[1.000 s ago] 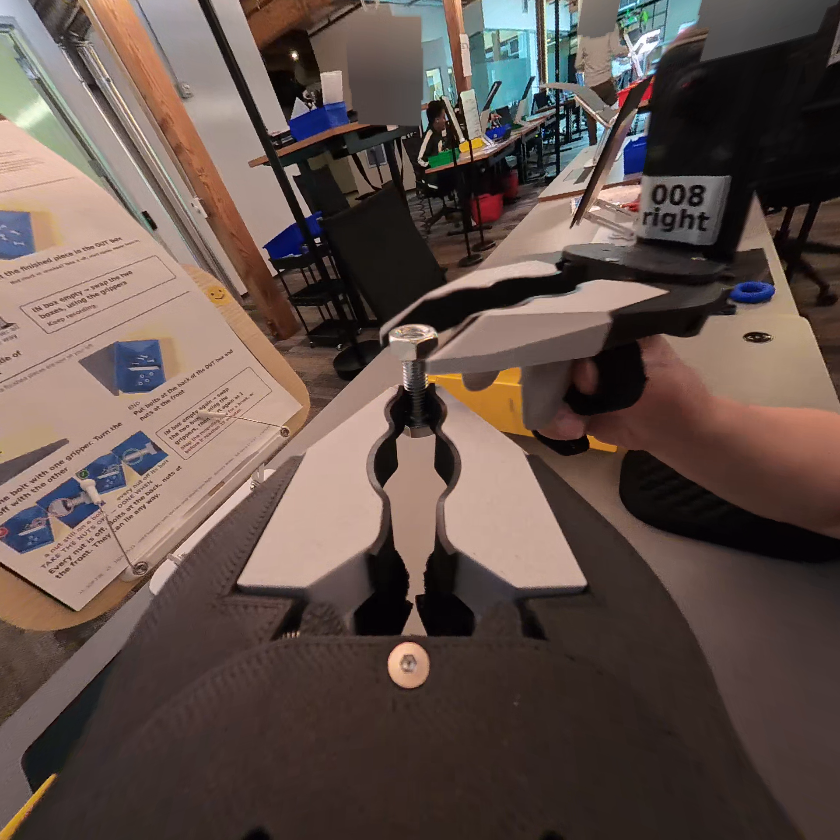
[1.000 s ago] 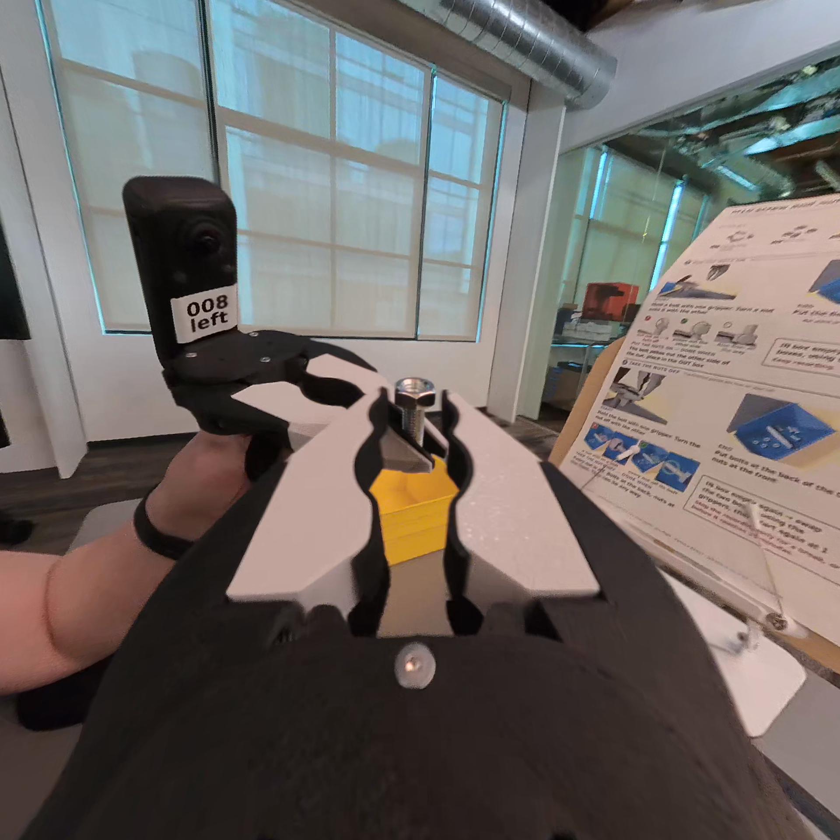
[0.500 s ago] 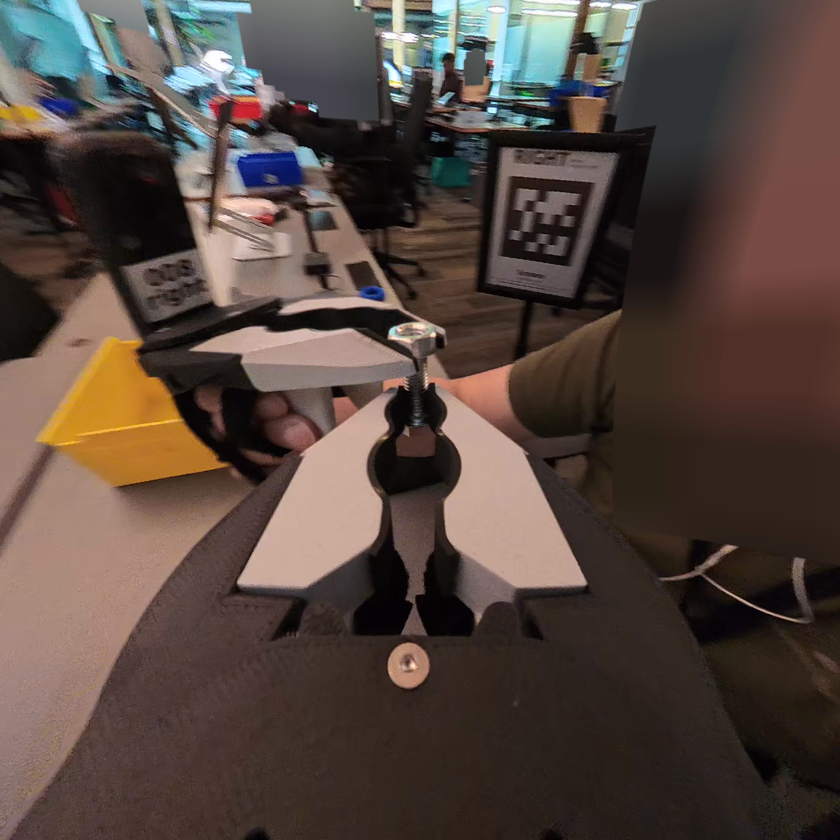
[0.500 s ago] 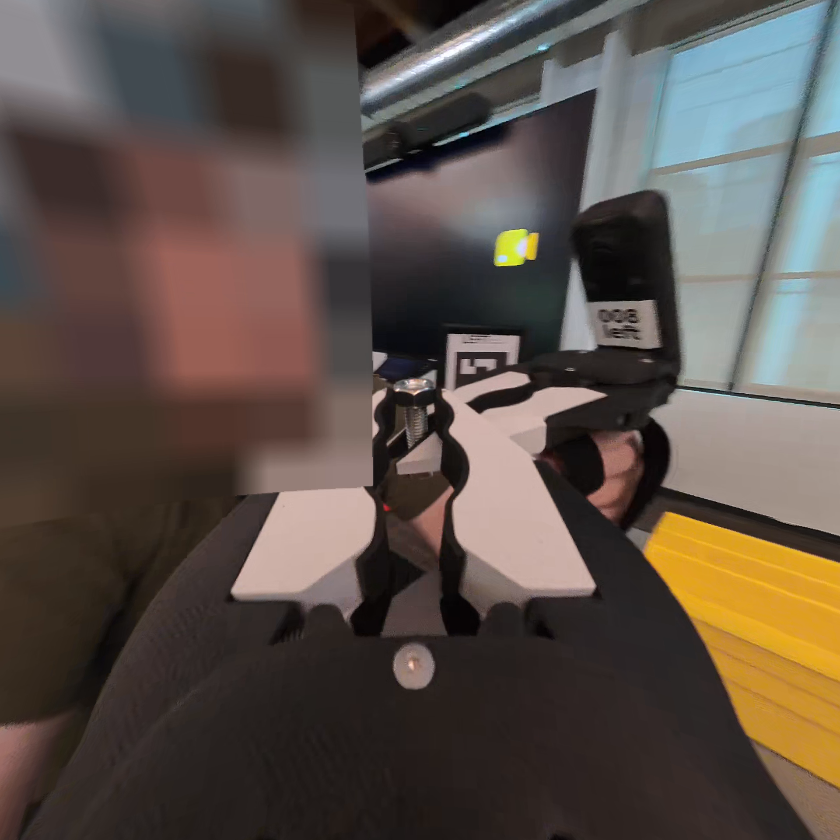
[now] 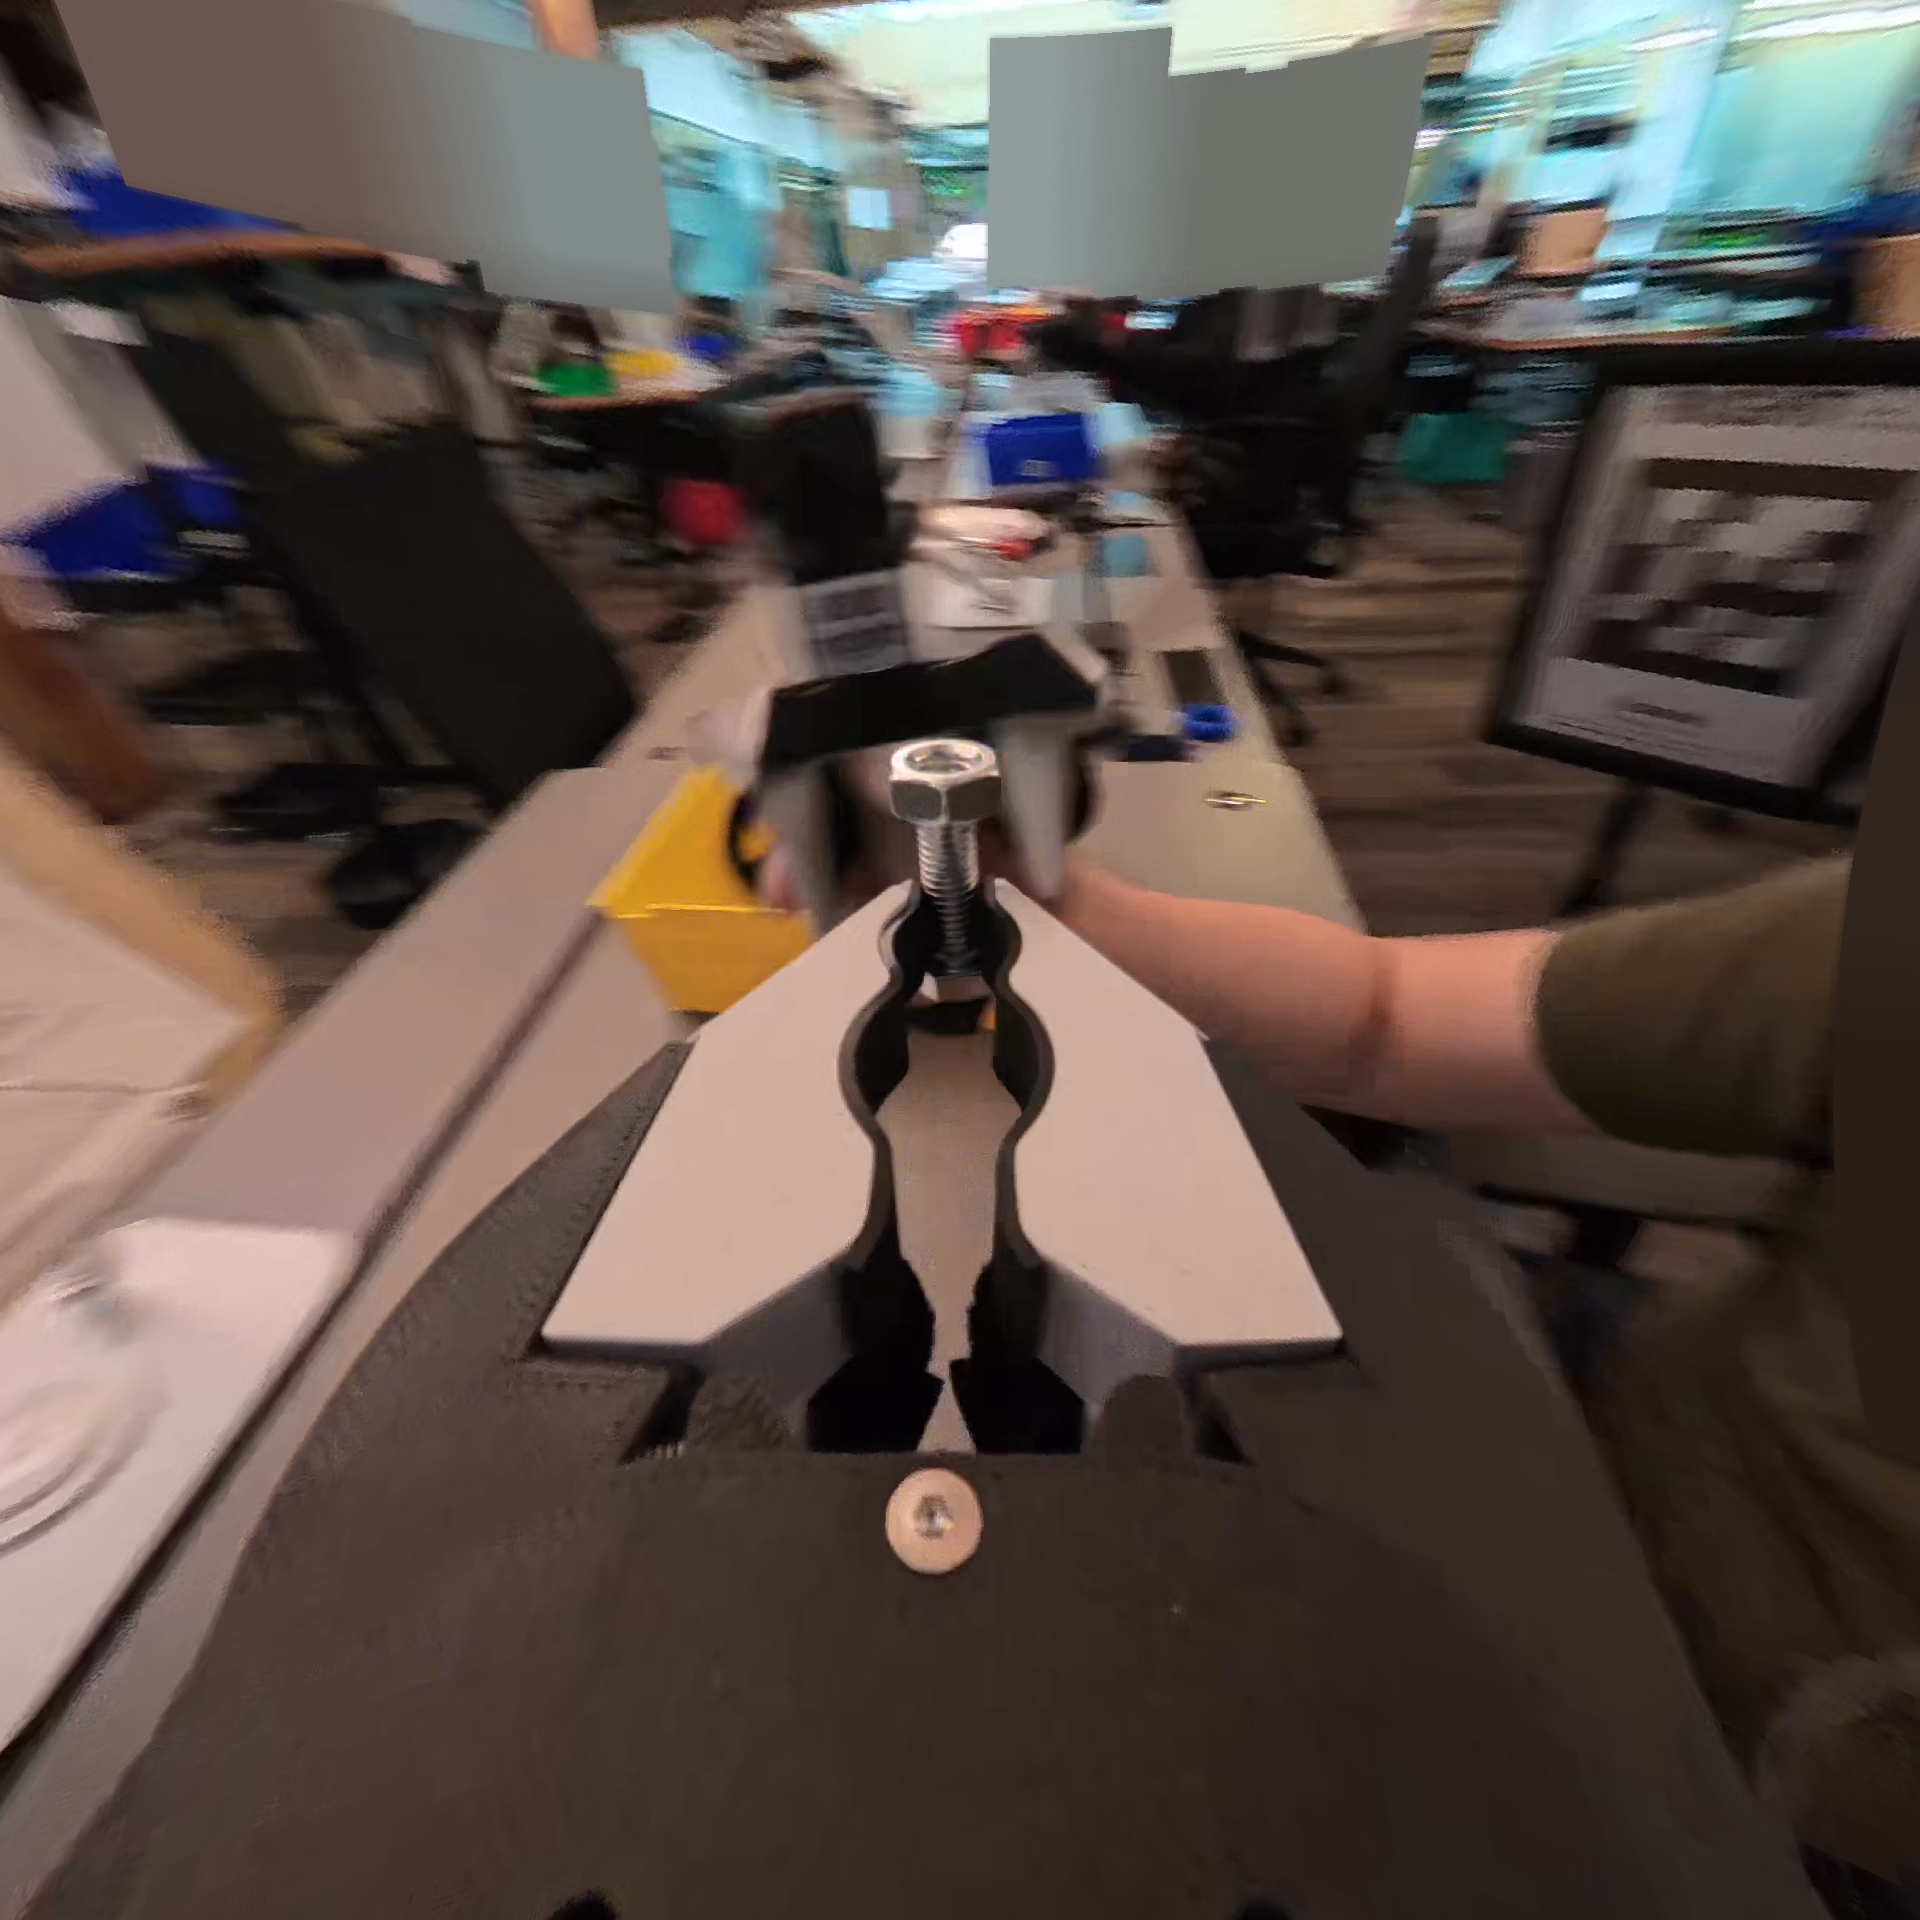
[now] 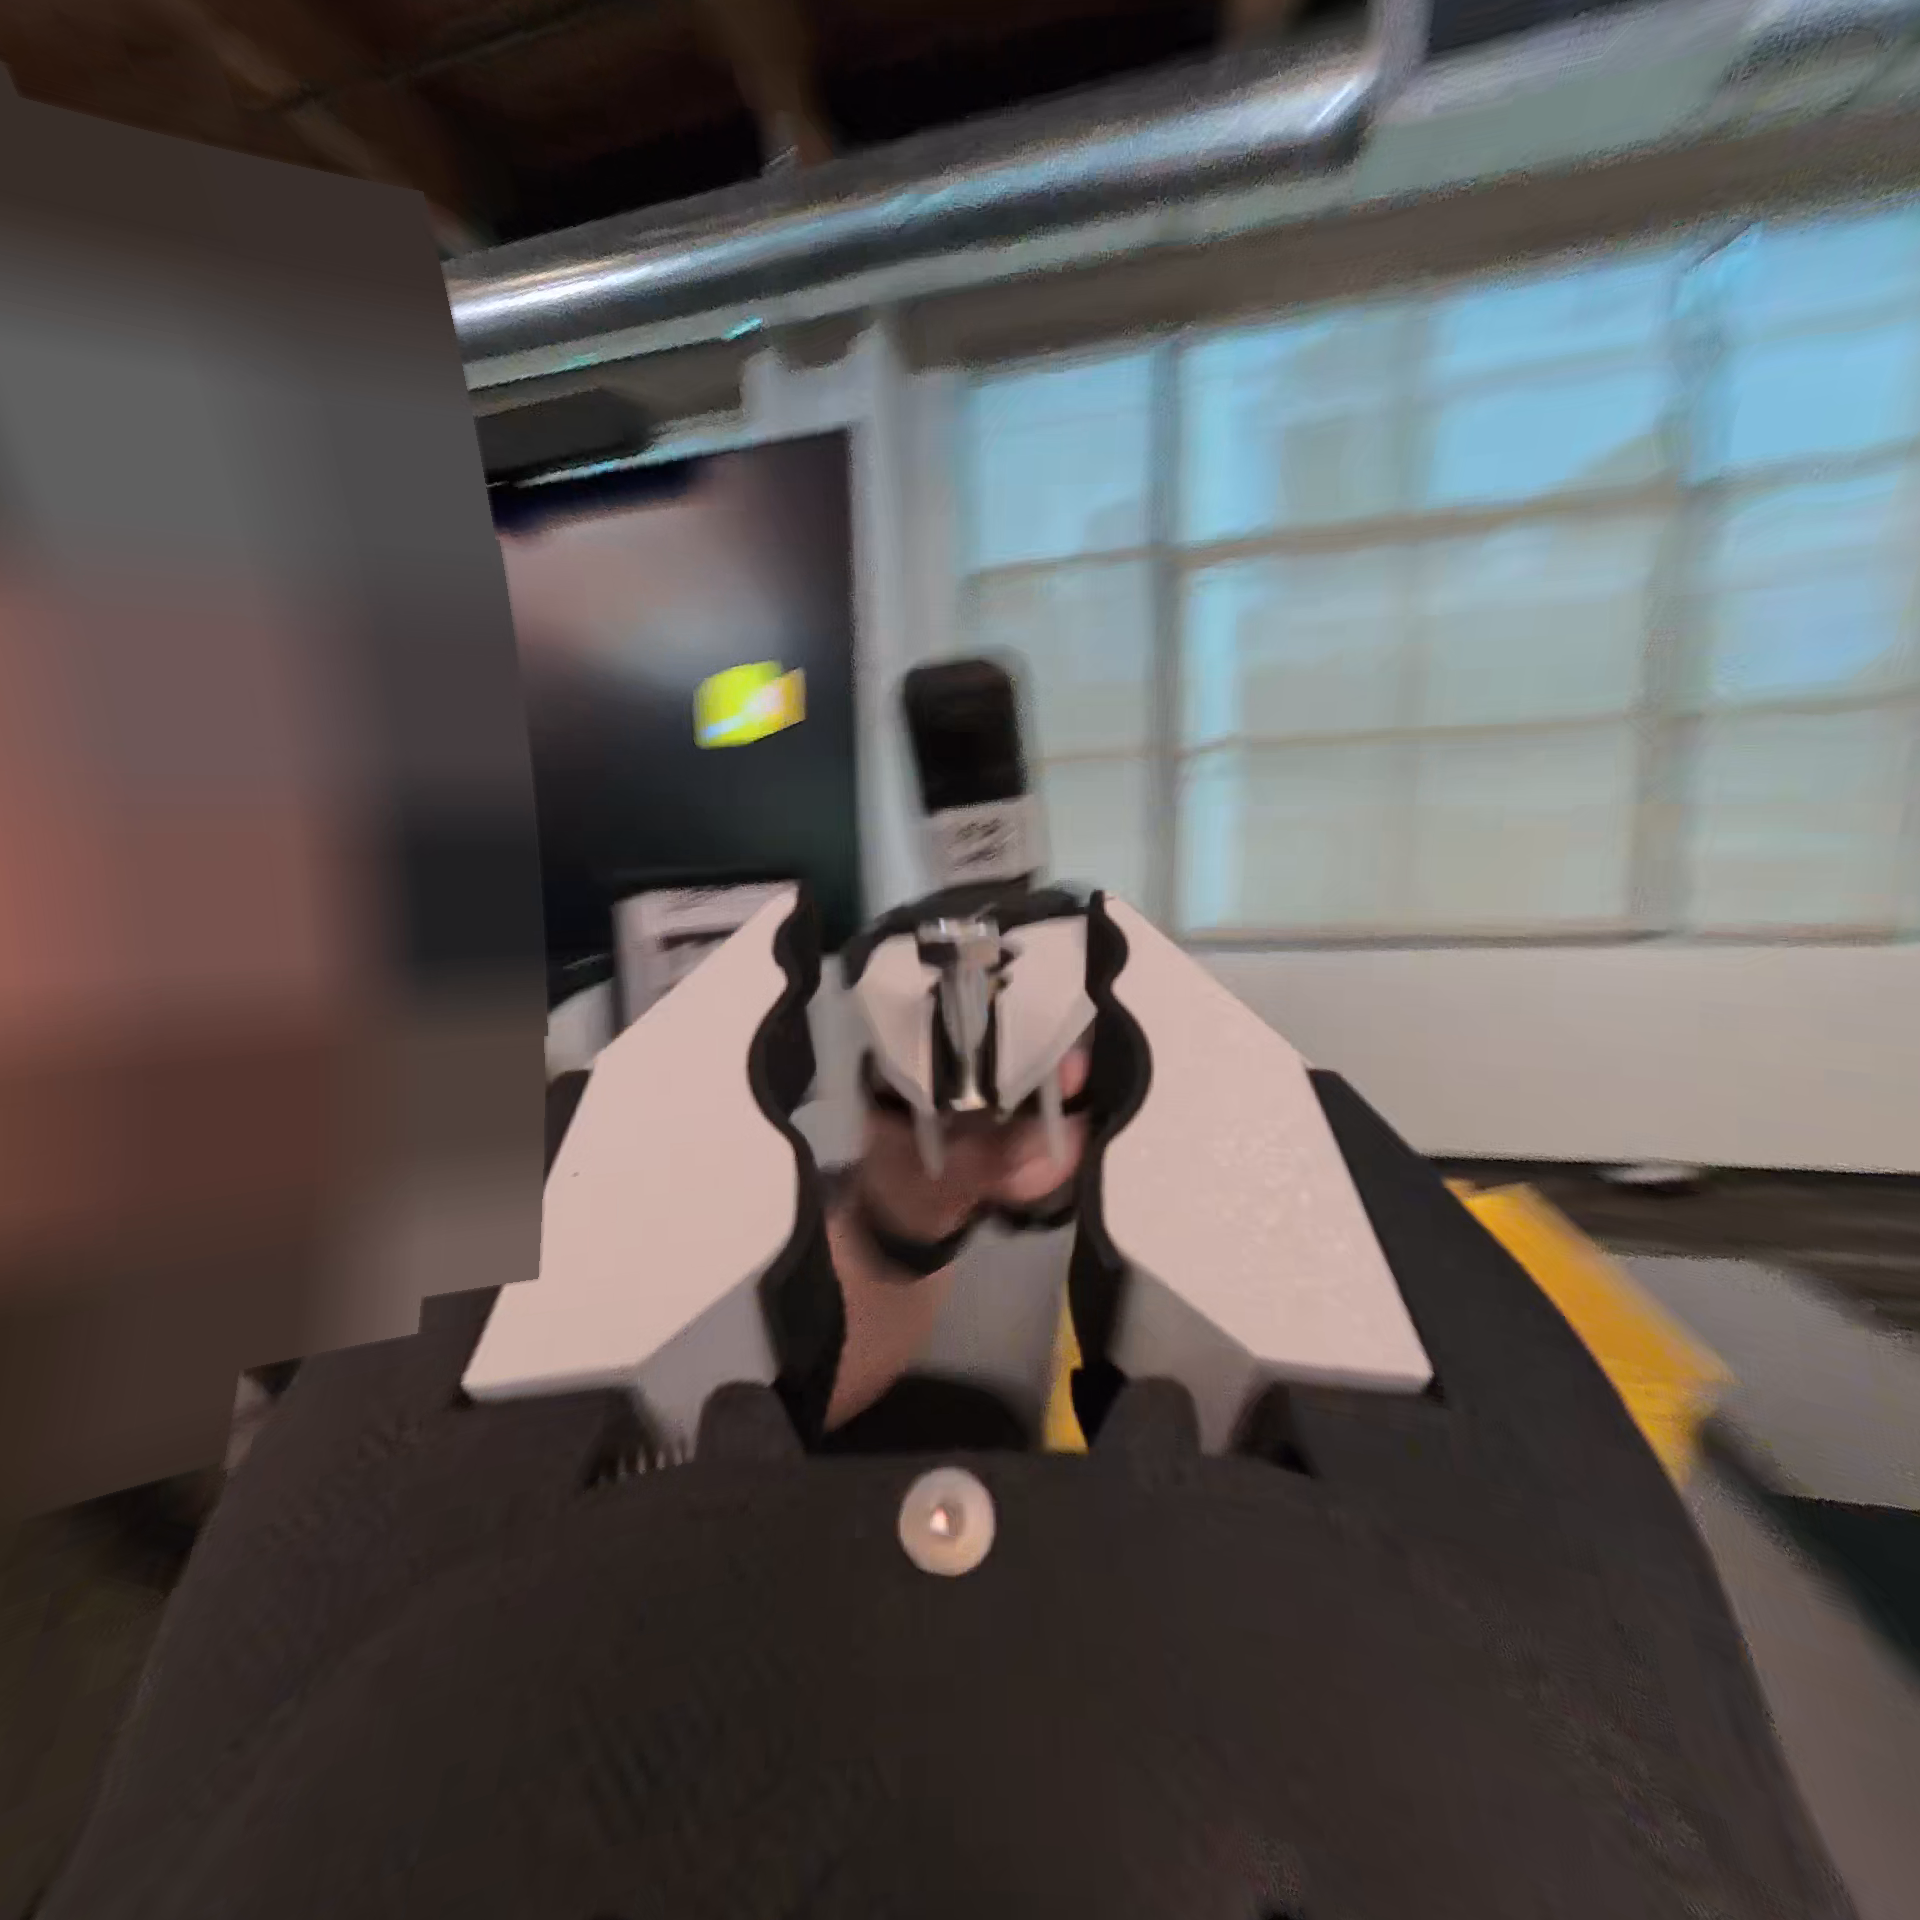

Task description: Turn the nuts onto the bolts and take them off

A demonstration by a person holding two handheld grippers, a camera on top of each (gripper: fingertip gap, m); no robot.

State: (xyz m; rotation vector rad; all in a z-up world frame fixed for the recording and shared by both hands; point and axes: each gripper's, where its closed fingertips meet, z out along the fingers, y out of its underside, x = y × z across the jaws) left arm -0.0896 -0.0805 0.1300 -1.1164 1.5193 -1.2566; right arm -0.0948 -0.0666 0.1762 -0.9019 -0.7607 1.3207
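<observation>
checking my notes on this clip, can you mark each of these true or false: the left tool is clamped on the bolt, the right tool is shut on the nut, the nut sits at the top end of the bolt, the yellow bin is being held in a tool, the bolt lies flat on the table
1. The left tool is clamped on the bolt. True.
2. The right tool is shut on the nut. False: its fingers stand apart on either side of the nut, open.
3. The nut sits at the top end of the bolt. True.
4. The yellow bin is being held in a tool. False: it rests on the table.
5. The bolt lies flat on the table. False: it is held upright above it in the left tool.
</observation>
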